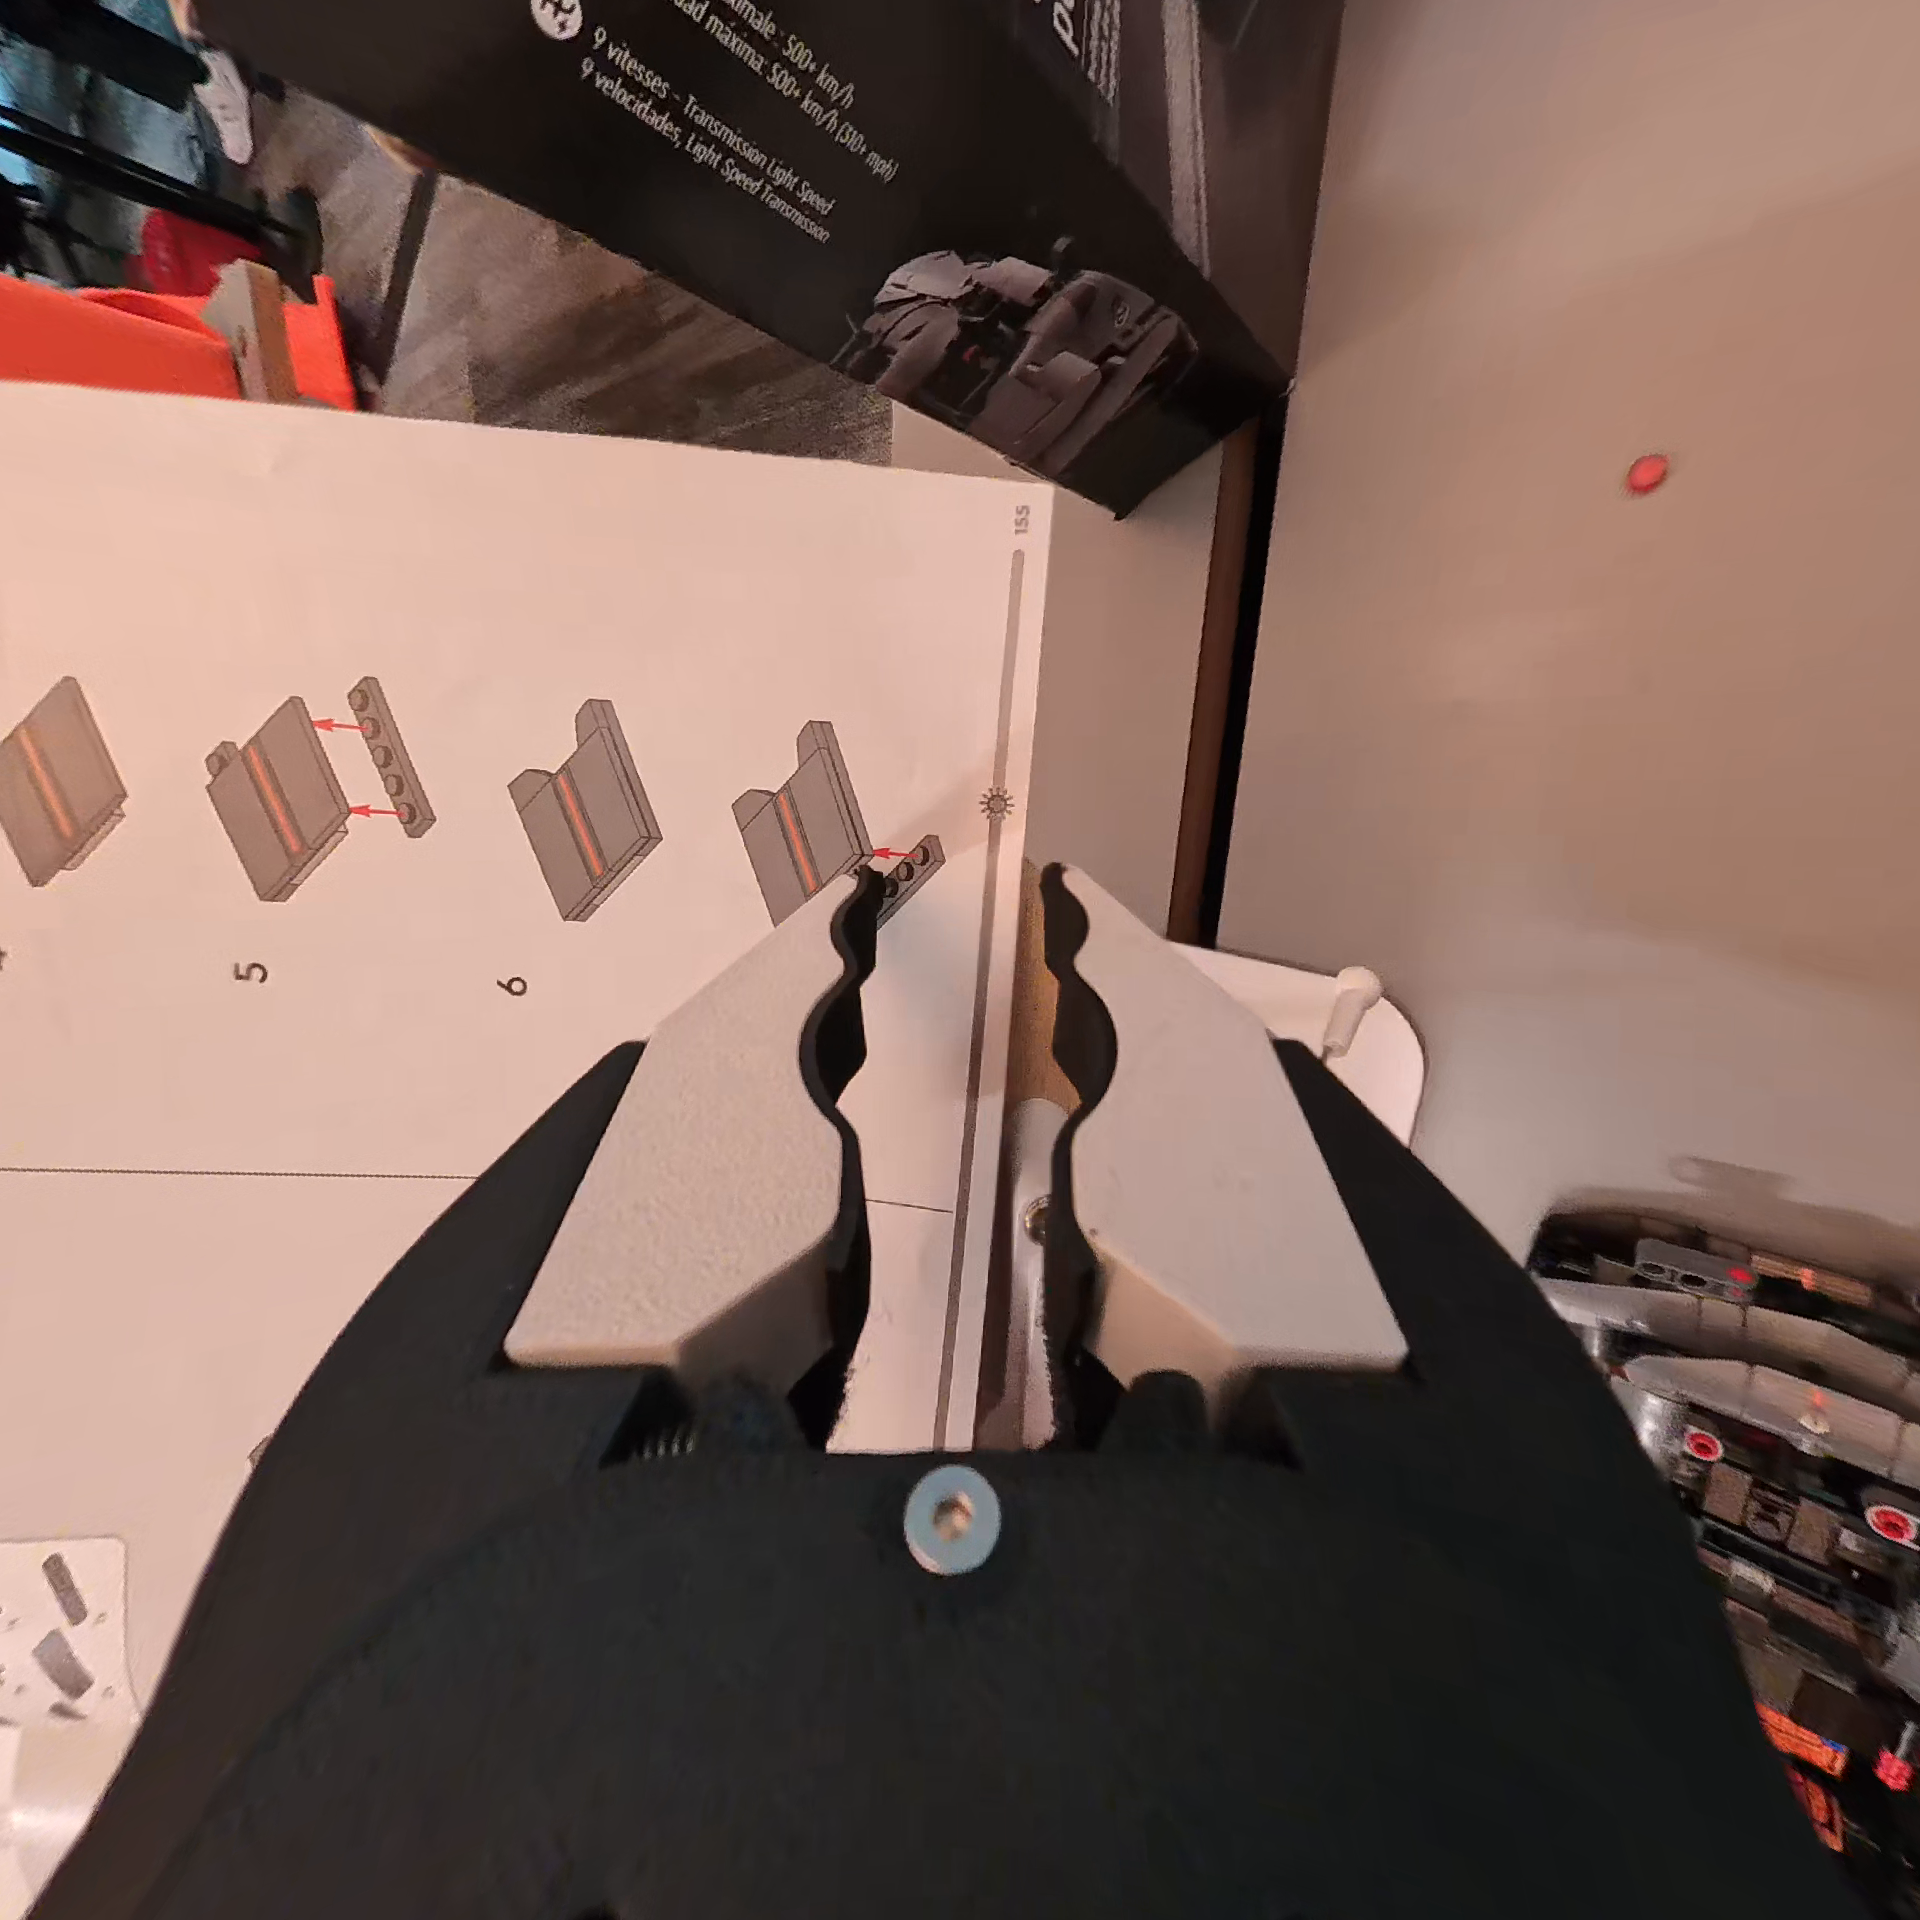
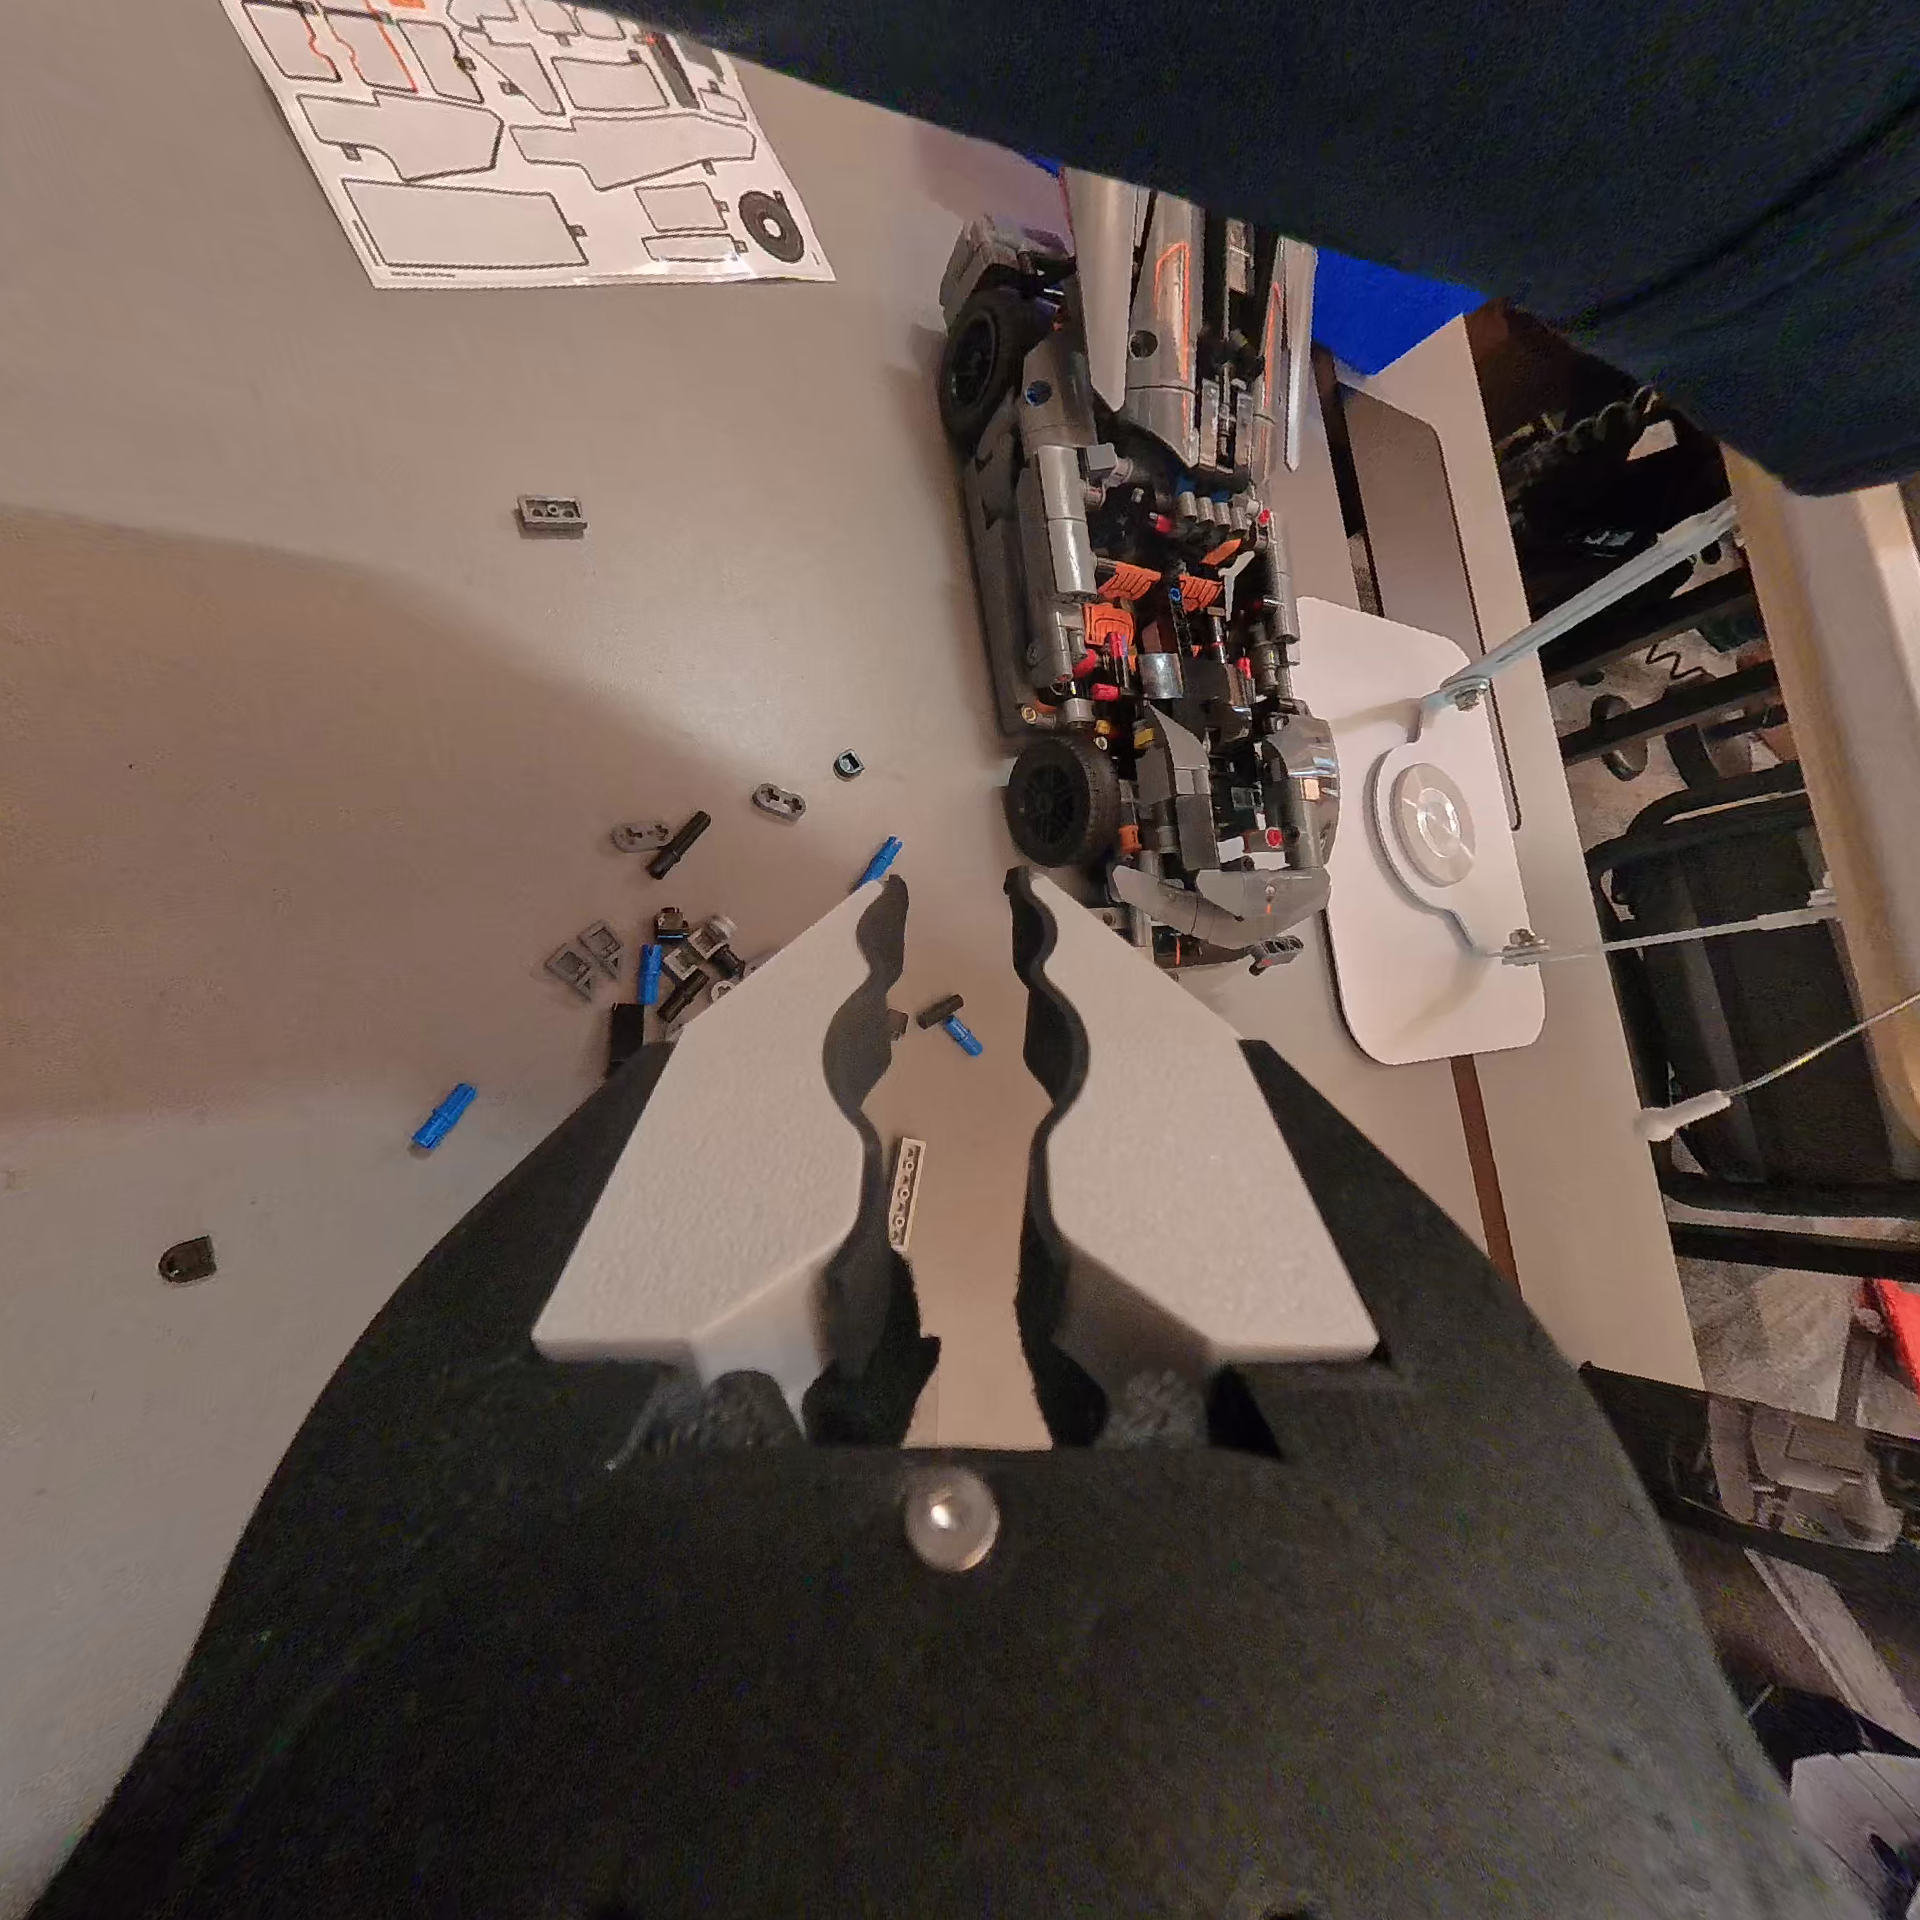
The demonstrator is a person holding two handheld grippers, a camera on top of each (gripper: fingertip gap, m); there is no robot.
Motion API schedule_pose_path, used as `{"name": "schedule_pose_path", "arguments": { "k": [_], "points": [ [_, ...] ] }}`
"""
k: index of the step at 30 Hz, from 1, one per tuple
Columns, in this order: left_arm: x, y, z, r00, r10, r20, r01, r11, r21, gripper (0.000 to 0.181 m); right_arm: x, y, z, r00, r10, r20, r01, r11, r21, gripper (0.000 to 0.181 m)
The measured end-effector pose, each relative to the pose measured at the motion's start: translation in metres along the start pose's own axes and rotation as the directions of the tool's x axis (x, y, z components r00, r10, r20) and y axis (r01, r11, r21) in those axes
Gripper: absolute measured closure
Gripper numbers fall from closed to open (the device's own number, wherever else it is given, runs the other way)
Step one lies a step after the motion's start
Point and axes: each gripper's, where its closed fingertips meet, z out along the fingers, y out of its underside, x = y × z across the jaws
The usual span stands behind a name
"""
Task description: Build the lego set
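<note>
Four blue pins (image 2: 444, 1115) lie beside one car (image 2: 1143, 623).

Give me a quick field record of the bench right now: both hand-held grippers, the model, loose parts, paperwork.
left hand-held gripper: open, empty, over the open white instruction booklet
right hand-held gripper: open, empty, above the grey tabletop
model: part-built grey and orange brick car, lying beyond the right gripper
loose parts: small blue pins, black pins, grey pieces scattered
paperwork: sticker sheet at far left

A pale grey table (image 2: 312, 623) with a brown edge strip (image 1: 1210, 675) stands over dark cluttered floor (image 2: 1766, 1351).
</note>
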Motion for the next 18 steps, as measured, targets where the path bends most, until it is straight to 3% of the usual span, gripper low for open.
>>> {"name": "schedule_pose_path", "arguments": {
  "k": [14,18],
  "points": [
    [-0.0032,-0.0008,-0.0007,0.997,-0.061,-0.046,0.062,0.998,0.022,0.161,-0.0006,0.0,0.0,1.0,0.0,0.003,0.0,1.0,0.0,0.163],
    [-0.0063,-0.0003,0.0001,0.999,-0.042,-0.006,0.042,0.999,0.026,0.167,-0.0002,-0.0002,-0.0005,1.0,0.002,0.003,-0.002,1.0,0.002,0.163]
  ]
}}
